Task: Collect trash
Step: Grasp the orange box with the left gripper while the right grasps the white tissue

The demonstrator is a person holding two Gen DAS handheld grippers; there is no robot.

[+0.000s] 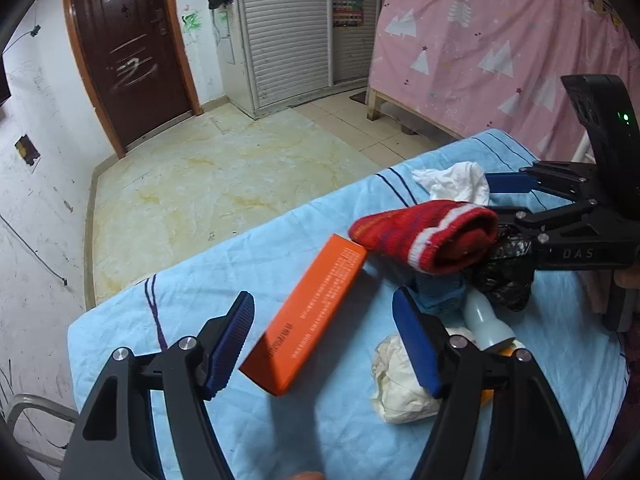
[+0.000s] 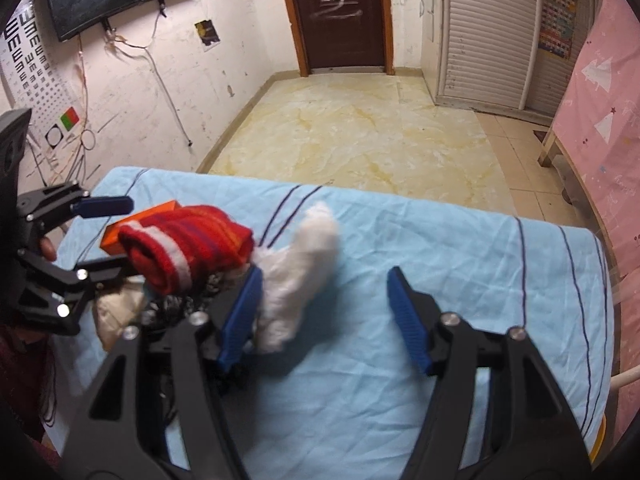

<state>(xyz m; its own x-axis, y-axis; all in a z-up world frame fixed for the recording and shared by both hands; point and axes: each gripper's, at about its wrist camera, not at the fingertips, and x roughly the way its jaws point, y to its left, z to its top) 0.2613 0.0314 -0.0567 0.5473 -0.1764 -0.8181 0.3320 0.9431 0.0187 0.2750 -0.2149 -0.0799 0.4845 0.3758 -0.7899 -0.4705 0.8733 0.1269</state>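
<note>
On the blue sheet lie an orange box, a red striped sock, a white crumpled tissue, a cream crumpled paper, a black plastic bag and a pale blue bottle. My left gripper is open, its jaws either side of the orange box's near end. My right gripper is open and empty over the sheet; the white tissue, blurred, is just inside its left finger. The red sock and orange box lie left of it.
The bed's far edge drops to a yellow marble floor. A pink curtain hangs at the right. A dark door and a white louvred wardrobe stand at the far wall. A blue cloth sits under the sock.
</note>
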